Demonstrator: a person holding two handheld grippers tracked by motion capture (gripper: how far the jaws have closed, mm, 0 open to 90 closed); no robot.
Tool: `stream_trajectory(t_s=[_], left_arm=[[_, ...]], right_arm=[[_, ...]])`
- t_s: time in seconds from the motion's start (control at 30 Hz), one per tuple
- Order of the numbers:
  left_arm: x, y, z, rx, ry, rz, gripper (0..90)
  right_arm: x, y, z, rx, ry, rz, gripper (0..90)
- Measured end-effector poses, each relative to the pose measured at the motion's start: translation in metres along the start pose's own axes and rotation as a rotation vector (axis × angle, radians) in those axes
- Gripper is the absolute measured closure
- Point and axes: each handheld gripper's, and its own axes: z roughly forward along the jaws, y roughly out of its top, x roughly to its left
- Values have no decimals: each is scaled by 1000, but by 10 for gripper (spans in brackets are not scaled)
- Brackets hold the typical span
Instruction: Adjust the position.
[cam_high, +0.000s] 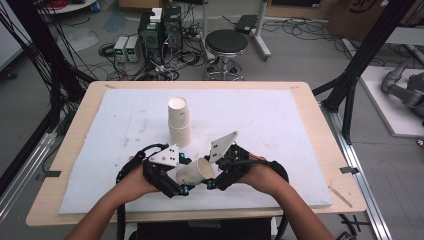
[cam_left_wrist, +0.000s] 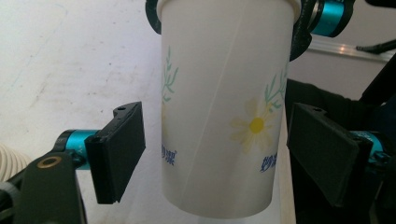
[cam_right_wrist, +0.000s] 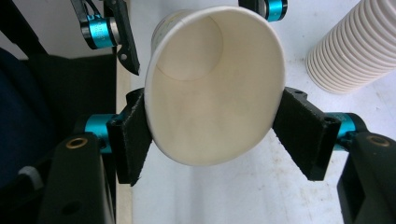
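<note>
A white paper cup (cam_high: 196, 172) with a daisy print lies tilted between both grippers near the table's front edge. My right gripper (cam_right_wrist: 215, 135) is shut on the cup (cam_right_wrist: 210, 93) near its rim, which is squeezed into an oval. My left gripper (cam_left_wrist: 215, 154) straddles the lower part of the cup (cam_left_wrist: 219, 116). Its left pad (cam_left_wrist: 119, 154) stands clear of the wall with a visible gap, and its right pad (cam_left_wrist: 322, 158) sits just at the wall. In the high view the left gripper (cam_high: 175, 180) and right gripper (cam_high: 217, 175) face each other across the cup.
A tall stack of paper cups (cam_high: 179, 120) stands upright on the white foam mat (cam_high: 280, 125), just beyond the grippers; the stack (cam_right_wrist: 355, 46) also shows in the right gripper view. The wooden table edge (cam_high: 320, 130) frames the mat. A stool (cam_high: 226, 47) stands behind the table.
</note>
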Motion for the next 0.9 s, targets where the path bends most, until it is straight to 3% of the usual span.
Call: stream_trajectory(t_s=[0.37, 0.63, 0.8, 0.9], left_arm=[[1, 3, 8, 43, -18, 7, 264], [2, 3, 12, 48, -44, -2, 344], [2, 3, 13, 48, -55, -13, 345], [3, 1, 14, 29, -59, -27, 334]], right_arm=[[1, 5, 7, 64, 1, -31, 311], [3, 7, 9, 72, 7, -35, 310], [2, 7, 10, 72, 13, -39, 305], [1, 7, 10, 52, 26, -18, 279]])
